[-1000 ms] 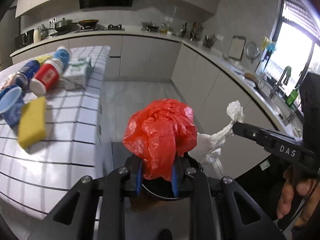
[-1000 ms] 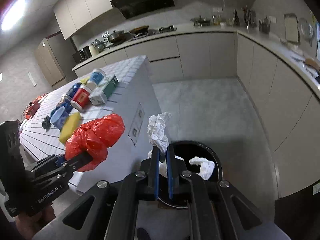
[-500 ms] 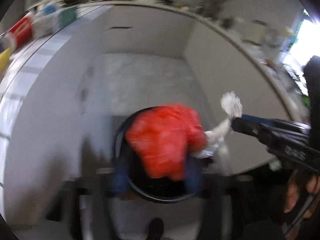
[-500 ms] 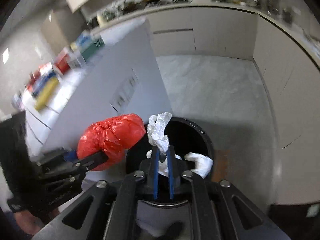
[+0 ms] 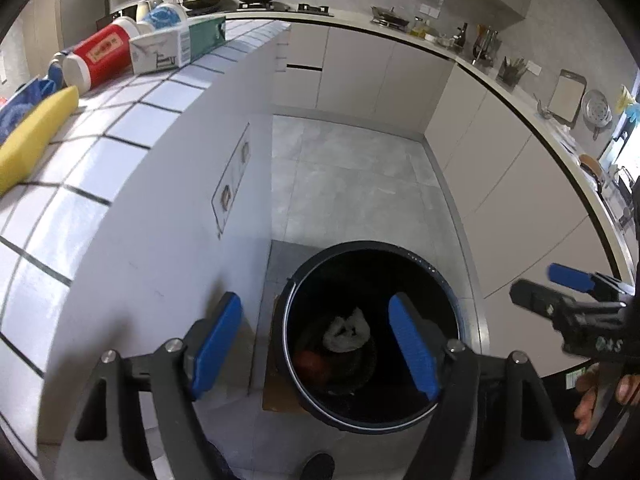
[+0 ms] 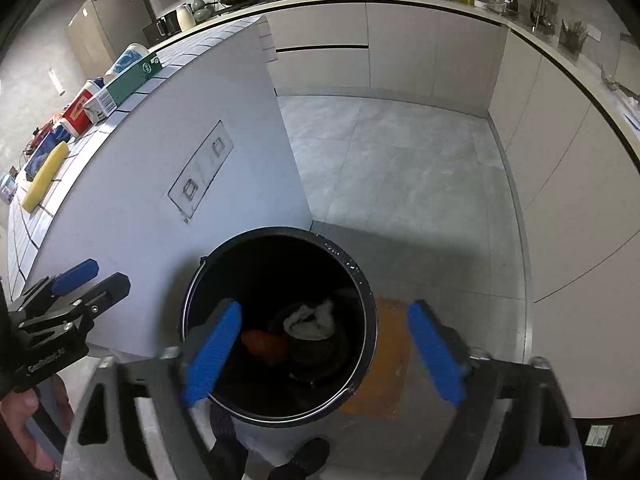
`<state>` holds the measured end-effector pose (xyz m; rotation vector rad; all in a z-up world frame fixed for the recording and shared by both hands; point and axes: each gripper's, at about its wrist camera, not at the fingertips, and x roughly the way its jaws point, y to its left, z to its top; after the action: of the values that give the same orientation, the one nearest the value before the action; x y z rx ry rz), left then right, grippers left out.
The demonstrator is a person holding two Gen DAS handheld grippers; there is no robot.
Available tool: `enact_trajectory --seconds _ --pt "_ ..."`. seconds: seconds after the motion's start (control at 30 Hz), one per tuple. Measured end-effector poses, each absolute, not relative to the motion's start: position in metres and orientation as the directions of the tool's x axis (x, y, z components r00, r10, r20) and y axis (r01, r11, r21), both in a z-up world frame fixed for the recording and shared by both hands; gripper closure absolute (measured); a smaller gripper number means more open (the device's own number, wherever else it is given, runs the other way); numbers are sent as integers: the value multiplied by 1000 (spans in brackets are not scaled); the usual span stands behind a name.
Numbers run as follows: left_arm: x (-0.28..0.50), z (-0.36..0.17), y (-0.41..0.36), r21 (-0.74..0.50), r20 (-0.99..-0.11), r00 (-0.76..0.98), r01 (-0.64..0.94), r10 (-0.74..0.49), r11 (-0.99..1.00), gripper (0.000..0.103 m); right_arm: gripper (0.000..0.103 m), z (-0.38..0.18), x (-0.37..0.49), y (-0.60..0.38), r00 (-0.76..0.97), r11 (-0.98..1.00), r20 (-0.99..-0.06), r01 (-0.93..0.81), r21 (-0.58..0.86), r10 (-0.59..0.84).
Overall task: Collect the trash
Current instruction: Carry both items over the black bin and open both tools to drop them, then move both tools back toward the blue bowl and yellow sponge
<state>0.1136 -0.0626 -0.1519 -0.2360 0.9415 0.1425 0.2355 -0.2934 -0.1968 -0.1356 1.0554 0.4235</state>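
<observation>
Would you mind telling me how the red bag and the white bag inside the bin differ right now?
The red bag looks smaller and lies toward the island side; the white bag looks larger and lies beside it. The red one is dim in shadow, the white one bright. Both lie crumpled at the bottom of the black bin.

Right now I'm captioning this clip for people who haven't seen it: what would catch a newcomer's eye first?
The black bin on the floor beside the white island, seen from above, with a red bag and a white wad at its bottom. Next, the blue-padded jaws of the left gripper and the right gripper, both spread wide and empty above it. Then the yellow sponge and cans on the island top.
</observation>
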Motion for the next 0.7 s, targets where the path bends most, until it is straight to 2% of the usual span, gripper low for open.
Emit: enact_trajectory --seconds 0.07,0.33,0.7 --pt "115 -148 -65 -133 -808 589 -225 27 965 10 0 -195 236 -292 425 914 -869 -399 72 253" --pt "119 -127 -68 -132 -785 620 -194 17 972 10 0 -177 232 -300 459 931 -854 -358 75 245" --pt "89 -79 -43 -136 -725 686 -228 61 964 5 0 -120 199 -293 561 938 -787 -341 61 255"
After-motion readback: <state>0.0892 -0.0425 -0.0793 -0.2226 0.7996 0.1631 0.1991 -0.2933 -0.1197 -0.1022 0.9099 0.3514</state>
